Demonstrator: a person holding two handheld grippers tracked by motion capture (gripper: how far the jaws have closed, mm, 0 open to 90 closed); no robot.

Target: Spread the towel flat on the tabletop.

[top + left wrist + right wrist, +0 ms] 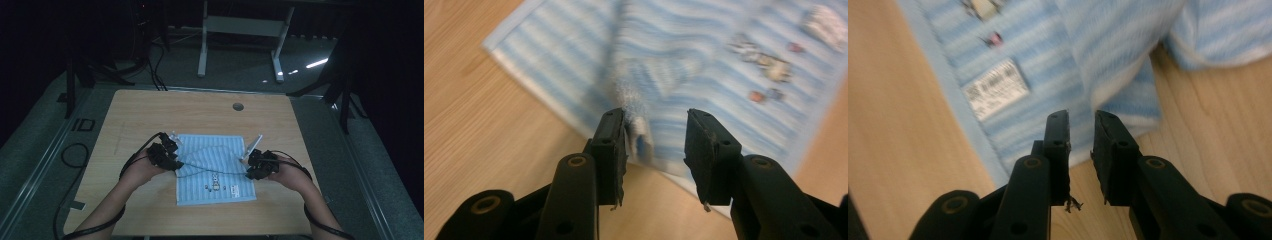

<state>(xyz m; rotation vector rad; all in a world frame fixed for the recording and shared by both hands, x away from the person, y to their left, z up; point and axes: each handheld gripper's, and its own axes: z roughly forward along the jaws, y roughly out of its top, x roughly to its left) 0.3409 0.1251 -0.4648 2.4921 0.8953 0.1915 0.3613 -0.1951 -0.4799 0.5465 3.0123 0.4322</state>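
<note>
- Striped towel (215, 170): a light-blue cloth lying on the wooden worktop (150, 110) in the lower middle of the high view, partly folded over on itself; a small printed motif and a white label sit near its lower edge.
- Left hand-held gripper (175, 161): at the towel's left edge in the high view. In the left gripper view its jaws stand moderately apart over the hem; a raised pleat of cloth (638, 131) lies against the inner face of the left jaw, and the other jaw is clear of it, so nothing is pinched.
- Right hand-held gripper (248, 165): at the towel's right edge. In the right gripper view its jaws leave only a narrow gap, just short of the folded border, with bare worktop between them and no cloth inside.
- Label (995, 89): upper left of the right gripper view, near the hem.
- Handling, by judgement: the cloth looks light, soft and limp, not fragile; it will sag and drag when lifted by one point.
- Best purchase, by judgement: corners or the thicker hem, one per gripper, pinching all layers of the fold together.
</note>
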